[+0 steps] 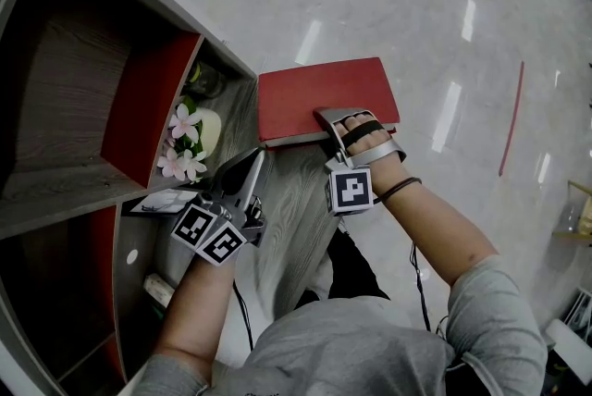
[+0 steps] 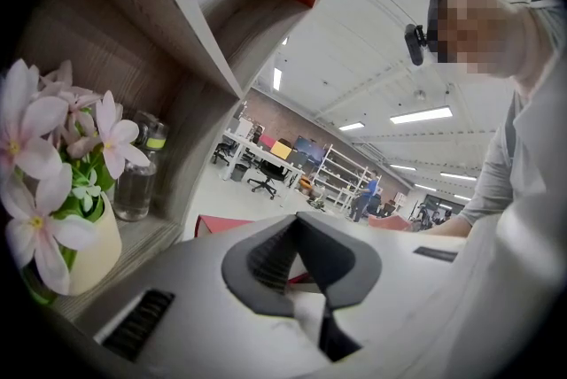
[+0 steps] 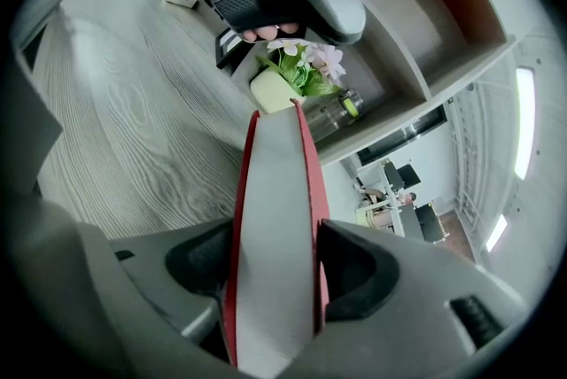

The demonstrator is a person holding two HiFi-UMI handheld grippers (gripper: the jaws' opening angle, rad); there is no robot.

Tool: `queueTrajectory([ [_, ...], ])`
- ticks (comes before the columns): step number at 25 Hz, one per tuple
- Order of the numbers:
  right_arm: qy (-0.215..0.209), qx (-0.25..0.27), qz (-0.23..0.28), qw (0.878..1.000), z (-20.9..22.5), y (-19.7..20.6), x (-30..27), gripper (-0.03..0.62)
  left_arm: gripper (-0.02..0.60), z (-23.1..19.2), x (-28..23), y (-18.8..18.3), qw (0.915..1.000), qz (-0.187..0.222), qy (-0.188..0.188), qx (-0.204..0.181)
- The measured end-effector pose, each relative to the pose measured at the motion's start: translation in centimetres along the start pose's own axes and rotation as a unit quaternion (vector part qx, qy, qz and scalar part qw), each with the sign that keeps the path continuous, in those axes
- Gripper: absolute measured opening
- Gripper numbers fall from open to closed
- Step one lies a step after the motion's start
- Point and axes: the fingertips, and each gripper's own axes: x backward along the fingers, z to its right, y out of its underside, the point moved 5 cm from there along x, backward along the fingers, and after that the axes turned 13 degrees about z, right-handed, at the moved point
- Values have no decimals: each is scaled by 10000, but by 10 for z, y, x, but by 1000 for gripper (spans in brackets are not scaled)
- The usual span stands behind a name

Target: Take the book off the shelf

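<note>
Shelving [image 1: 83, 89] of grey wood with red dividers fills the left of the head view. The red book [image 1: 319, 93] is already out of it, lying flat at the far end of the wooden desktop [image 1: 287, 218], with part of it seemingly out over the floor. The right gripper [image 1: 344, 118] is clamped on the book's near edge, I'd say so the book can be lifted flat rather than dragged. The left gripper [image 1: 252, 165] hangs just beside the pot of pink-and-white flowers [image 1: 183, 149], carrying nothing and out of the book's path. A glass jar [image 1: 205, 78] stands behind the flowers in the open compartment. A small white object [image 1: 157, 290] and a cable [image 1: 242, 315] lie nearer the person.

In the left gripper view, its jaws are pressed together with nothing between them. Flowers and jar sit close on the left, under a slanting shelf board [image 2: 195, 32]. A strip of the book shows beyond the jaw tips, apart from them.

In the right gripper view, the book stands edge-on between the jaws, a pale page block flanked by red covers. The pads [image 3: 354, 271] lie against the covers, pinching the book across its thickness. Past the book's far end are the flowers and jar, with the left gripper above them. Those would be in the way of any push forward, so I'd guess the book has to come back toward the person.
</note>
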Motion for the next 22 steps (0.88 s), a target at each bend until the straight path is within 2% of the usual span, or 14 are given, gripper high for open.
queueTrajectory([
  [1,-150,-185,61,9997,-5,-2,0,310,23,0,0,0,10000,-6,5,-2],
  [3,-776,-741,185,9941,-24,-6,-1,334,21,0,-1,1,10000,-13,8,4],
  [4,-1062,-1022,249,9888,-32,-7,-2,264,21,-1,-1,1,10000,-11,5,13],
  [5,-1203,-1207,312,9849,-35,-8,-2,335,22,-1,-1,1,10000,-6,1,24],
  [8,-1331,-1286,362,9821,-38,-9,-2,302,22,0,-2,1,10000,-6,0,36],
  [22,-1422,-1305,368,9805,-34,-8,-1,299,23,8,0,-1,10000,26,-11,-22],
])
